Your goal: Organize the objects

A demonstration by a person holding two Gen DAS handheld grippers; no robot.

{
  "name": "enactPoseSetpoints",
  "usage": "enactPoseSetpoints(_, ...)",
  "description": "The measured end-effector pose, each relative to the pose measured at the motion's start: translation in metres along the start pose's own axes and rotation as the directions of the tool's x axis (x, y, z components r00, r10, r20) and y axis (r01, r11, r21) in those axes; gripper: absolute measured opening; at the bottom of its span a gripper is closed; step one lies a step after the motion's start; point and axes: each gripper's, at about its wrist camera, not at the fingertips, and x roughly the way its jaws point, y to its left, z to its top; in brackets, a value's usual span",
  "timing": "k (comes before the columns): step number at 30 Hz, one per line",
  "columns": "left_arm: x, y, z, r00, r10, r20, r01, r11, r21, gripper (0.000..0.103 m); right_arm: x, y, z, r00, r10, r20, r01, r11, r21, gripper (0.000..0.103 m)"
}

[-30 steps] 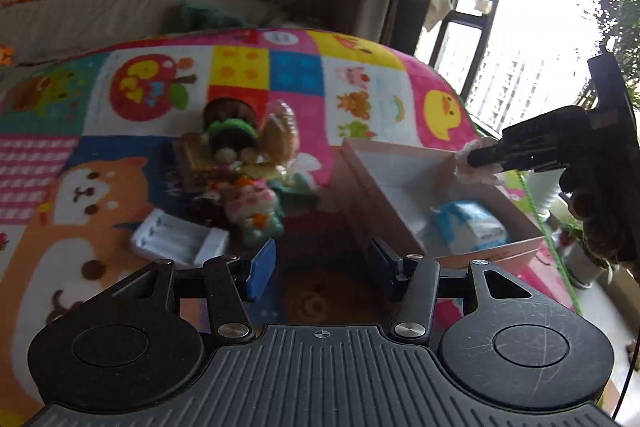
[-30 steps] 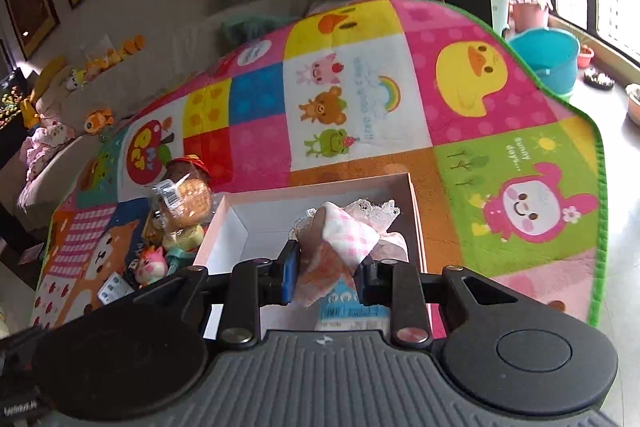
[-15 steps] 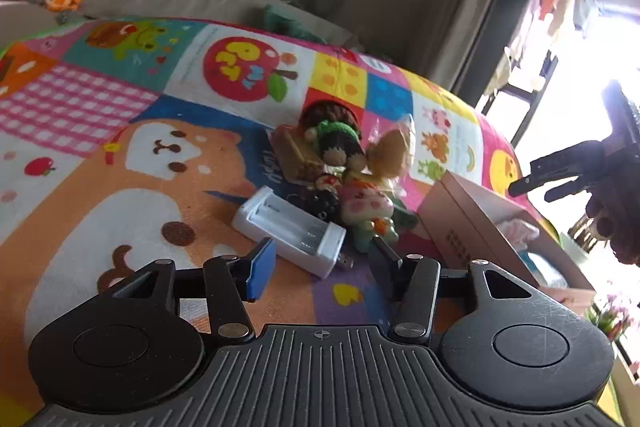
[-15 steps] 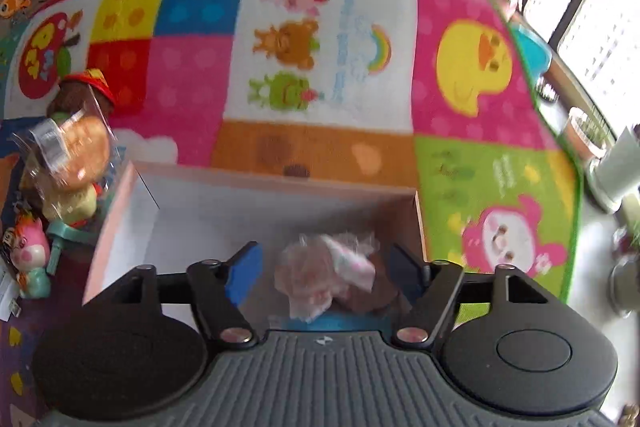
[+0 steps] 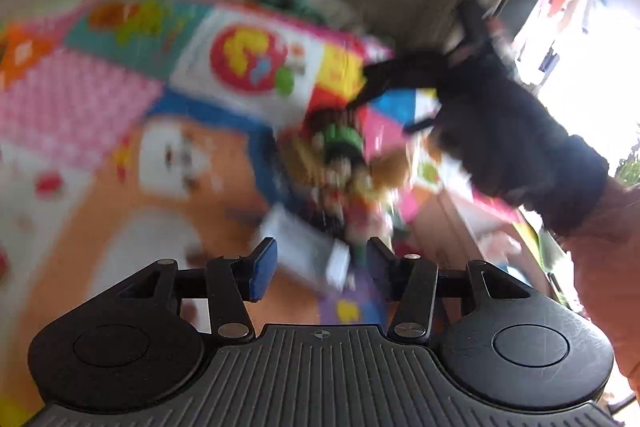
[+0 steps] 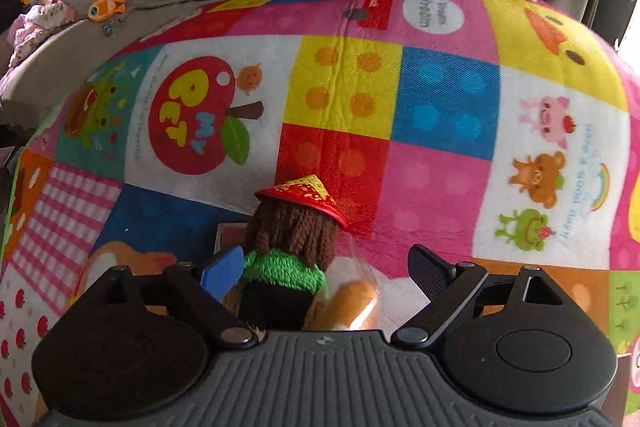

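Box (image 5: 448,227) has some things | toy pile (image 5: 340,163) left | right claw (image 6: 326,267) wide open around doll (image 6: 294,231), holding nothing | left claw (image 5: 320,267) open, empty

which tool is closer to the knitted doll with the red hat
Right. The right tool is open with the knitted doll sitting between its fingers. The left tool, also open, is farther back, with the blurred white charger lying between it and the doll.
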Motion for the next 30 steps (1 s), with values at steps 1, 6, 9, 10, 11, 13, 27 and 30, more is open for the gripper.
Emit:
enactPoseSetpoints(1, -0.001, 0.002, 0.008, 0.999, 0.027, 0.037, -0.027, 1.000, 0.014, 0.054, 0.013, 0.001, 0.003, 1.000, 0.009, -0.019, -0.009, 1.000, 0.008, 0.090)
enactPoseSetpoints(6, 0.013, 0.033, 0.023, 0.990, 0.090, 0.105, -0.074, 0.986, -0.148, 0.054, 0.054, 0.002, 0.012, 0.996, 0.026, -0.085, -0.020, 0.997, 0.070, 0.084)
enactPoseSetpoints(9, 0.027, 0.046, 0.015, 0.988, 0.145, 0.061, -0.131, 0.973, -0.189, 0.054, 0.054, 0.006, 0.001, 0.995, 0.036, -0.094, -0.030, 0.998, 0.062, 0.071)
enactPoseSetpoints(10, 0.029, 0.051, 0.013, 0.989, 0.144, 0.039, -0.133, 0.971, -0.200, 0.054, 0.051, 0.007, -0.005, 0.995, 0.043, -0.094, -0.039, 0.998, 0.044, 0.069)
enactPoseSetpoints(11, 0.031, 0.054, 0.010, 0.990, 0.139, 0.021, -0.132, 0.969, -0.209, 0.053, 0.045, 0.008, -0.012, 0.994, 0.059, -0.095, -0.056, 0.998, 0.032, 0.065)
enactPoseSetpoints(13, 0.031, 0.059, 0.005, 0.992, 0.129, 0.002, -0.125, 0.966, -0.226, 0.053, 0.031, 0.011, -0.029, 0.989, 0.099, -0.107, -0.099, 0.995, 0.011, 0.062)
enactPoseSetpoints(27, 0.010, 0.035, -0.037, 0.997, 0.035, -0.064, -0.046, 0.982, -0.184, 0.053, -0.100, 0.031, -0.211, 0.908, 0.376, -0.184, -0.405, 0.901, -0.157, 0.064)
enactPoseSetpoints(30, -0.004, 0.020, -0.045, 0.998, 0.030, -0.057, -0.037, 0.991, -0.126, 0.053, -0.133, 0.015, -0.248, 0.926, 0.369, -0.075, -0.377, 0.908, -0.185, 0.082)
